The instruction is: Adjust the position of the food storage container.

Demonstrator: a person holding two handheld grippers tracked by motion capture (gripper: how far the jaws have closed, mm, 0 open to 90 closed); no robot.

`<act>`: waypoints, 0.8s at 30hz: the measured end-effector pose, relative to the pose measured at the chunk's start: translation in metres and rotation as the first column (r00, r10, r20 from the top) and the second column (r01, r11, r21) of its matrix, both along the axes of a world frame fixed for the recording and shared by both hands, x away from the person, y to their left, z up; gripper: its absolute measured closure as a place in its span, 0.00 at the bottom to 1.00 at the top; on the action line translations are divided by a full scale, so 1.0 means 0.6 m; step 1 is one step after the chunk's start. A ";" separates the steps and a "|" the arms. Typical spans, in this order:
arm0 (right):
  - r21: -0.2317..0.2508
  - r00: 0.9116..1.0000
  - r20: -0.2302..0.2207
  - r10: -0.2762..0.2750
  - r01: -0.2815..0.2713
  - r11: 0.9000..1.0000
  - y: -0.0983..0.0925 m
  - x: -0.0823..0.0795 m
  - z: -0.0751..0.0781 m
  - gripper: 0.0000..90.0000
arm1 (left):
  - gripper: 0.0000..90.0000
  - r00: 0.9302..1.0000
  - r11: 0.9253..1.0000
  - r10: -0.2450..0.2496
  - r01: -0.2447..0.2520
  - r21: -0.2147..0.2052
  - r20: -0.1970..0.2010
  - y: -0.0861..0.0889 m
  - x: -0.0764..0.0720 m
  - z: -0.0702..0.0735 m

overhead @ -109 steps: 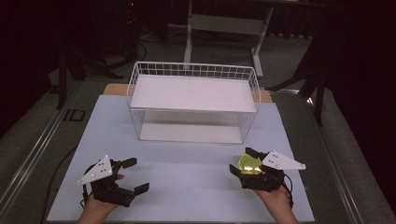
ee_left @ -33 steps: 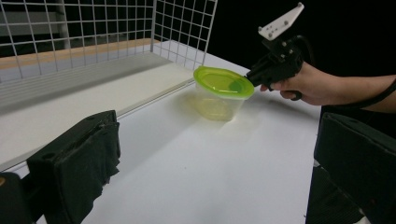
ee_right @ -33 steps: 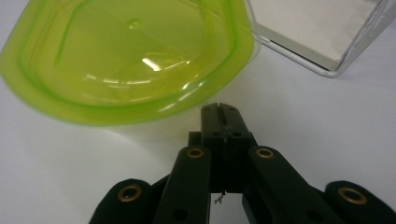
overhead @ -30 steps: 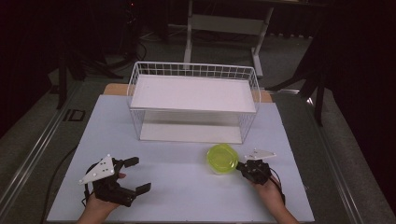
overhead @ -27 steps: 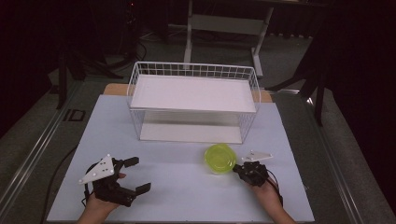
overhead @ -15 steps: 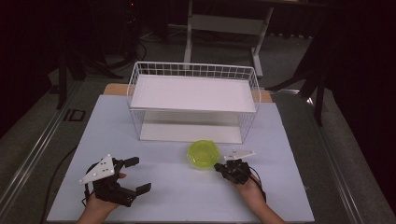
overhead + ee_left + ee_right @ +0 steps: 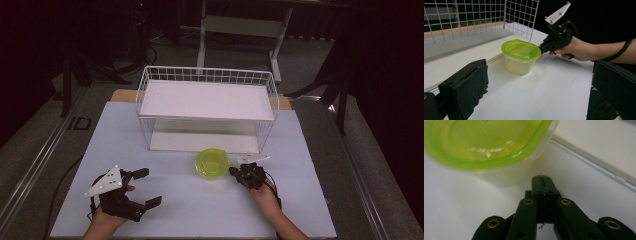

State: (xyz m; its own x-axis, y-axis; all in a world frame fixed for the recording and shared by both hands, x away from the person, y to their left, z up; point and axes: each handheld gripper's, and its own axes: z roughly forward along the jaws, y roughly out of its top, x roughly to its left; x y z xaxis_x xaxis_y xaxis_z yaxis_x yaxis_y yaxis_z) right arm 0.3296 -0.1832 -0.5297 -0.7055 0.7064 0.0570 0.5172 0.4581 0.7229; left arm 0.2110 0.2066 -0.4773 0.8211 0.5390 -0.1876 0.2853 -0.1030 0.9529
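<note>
A clear tub with a lime-green lid stands on the white mat just in front of the wire rack. My right gripper lies low at the tub's right side, jaws shut with nothing between them. In the left gripper view its tips meet the rim of the lid. The right gripper view has the closed tips right below the tub. My left gripper rests at the mat's front left, jaws wide open and empty, pointing toward the tub.
A white wire rack with a solid shelf stands at the back of the mat. Its lower level opens toward me just behind the tub. Dark floor and a desk frame lie beyond.
The right gripper has slid left across the mat with the tub moving left ahead of its shut tips. The left gripper has stayed put.
</note>
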 end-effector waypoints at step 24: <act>0.031 0.998 -0.036 0.057 -0.056 0.998 0.072 0.002 -0.010 1.00 | 0.01 1.000 1.000 -0.009 0.009 0.000 0.001 -0.003 -0.005 0.002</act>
State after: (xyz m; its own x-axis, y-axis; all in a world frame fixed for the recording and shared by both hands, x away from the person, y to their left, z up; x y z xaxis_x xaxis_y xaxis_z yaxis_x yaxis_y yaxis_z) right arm 0.3305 -0.1402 -0.5355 -0.7415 0.6628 0.1042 0.5174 0.4660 0.7178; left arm 0.2082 0.2049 -0.4762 0.8262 0.5315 -0.1866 0.2832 -0.1055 0.9532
